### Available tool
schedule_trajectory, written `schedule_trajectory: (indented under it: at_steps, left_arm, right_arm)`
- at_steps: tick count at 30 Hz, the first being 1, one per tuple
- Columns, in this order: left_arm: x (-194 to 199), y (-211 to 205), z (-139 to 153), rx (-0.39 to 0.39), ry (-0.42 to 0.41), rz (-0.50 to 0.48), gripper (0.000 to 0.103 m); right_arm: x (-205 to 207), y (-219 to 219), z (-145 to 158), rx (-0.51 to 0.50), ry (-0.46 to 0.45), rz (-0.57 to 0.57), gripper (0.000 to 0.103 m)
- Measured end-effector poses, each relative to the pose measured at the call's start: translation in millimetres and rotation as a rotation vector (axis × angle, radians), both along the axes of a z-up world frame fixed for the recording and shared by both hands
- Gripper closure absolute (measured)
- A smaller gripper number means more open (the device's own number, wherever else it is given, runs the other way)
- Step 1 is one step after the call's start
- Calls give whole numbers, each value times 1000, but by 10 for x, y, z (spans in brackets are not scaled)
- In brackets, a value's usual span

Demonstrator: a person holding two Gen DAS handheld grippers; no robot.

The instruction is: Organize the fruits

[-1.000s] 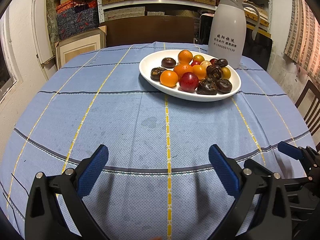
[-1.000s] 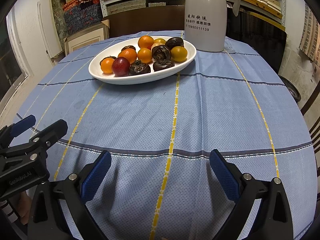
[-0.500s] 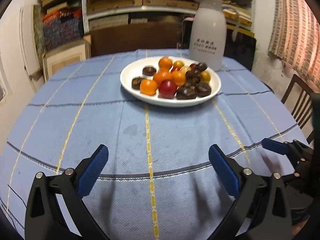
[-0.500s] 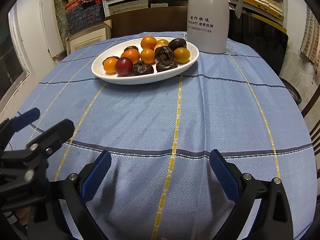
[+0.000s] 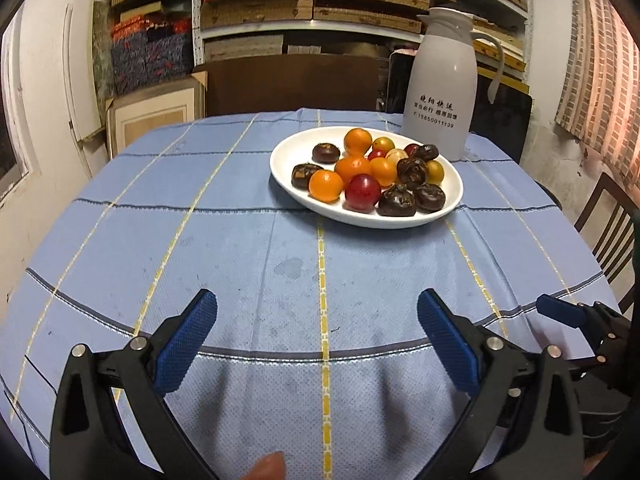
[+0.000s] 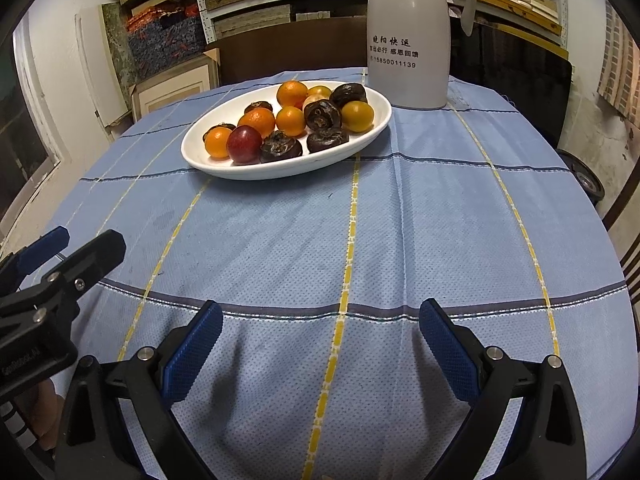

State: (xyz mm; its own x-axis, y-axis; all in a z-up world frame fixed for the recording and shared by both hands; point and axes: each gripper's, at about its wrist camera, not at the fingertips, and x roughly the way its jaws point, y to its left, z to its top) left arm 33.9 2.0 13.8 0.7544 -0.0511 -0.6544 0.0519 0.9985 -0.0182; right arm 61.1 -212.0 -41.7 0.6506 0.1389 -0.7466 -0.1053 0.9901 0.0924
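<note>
A white oval plate (image 5: 292, 148) (image 6: 200, 160) stands on the far half of the blue checked tablecloth. It is piled with small oranges (image 5: 326, 185) (image 6: 256, 122), a red plum (image 5: 363, 191) (image 6: 244, 143), dark brown water chestnuts (image 5: 397, 200) (image 6: 281, 147) and yellow fruits (image 6: 357, 116). My left gripper (image 5: 318, 318) hovers open over the near cloth, well short of the plate, nothing between its blue pads. My right gripper (image 6: 320, 322) is open too, at the near edge, beside the left one.
A white thermos jug (image 5: 440, 80) (image 6: 408, 36) stands just behind the plate on its right. Shelves with stacked boxes (image 5: 320, 0) fill the back wall. A wooden chair (image 5: 612, 228) sits off the table's right edge. Bare cloth (image 6: 352, 220) lies between grippers and plate.
Both grippers stay open. The left view has swung and risen slightly, so the plate sits a bit further right; the right gripper has edged closer to the plate.
</note>
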Motion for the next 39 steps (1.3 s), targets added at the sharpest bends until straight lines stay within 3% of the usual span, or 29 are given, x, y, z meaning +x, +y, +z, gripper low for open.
schedule_trajectory:
  at_steps: [39]
  left_arm:
    - [25,-34,-59,23,29,10,4]
  right_arm:
    - [18,-6,-21,0,9,-2,4]
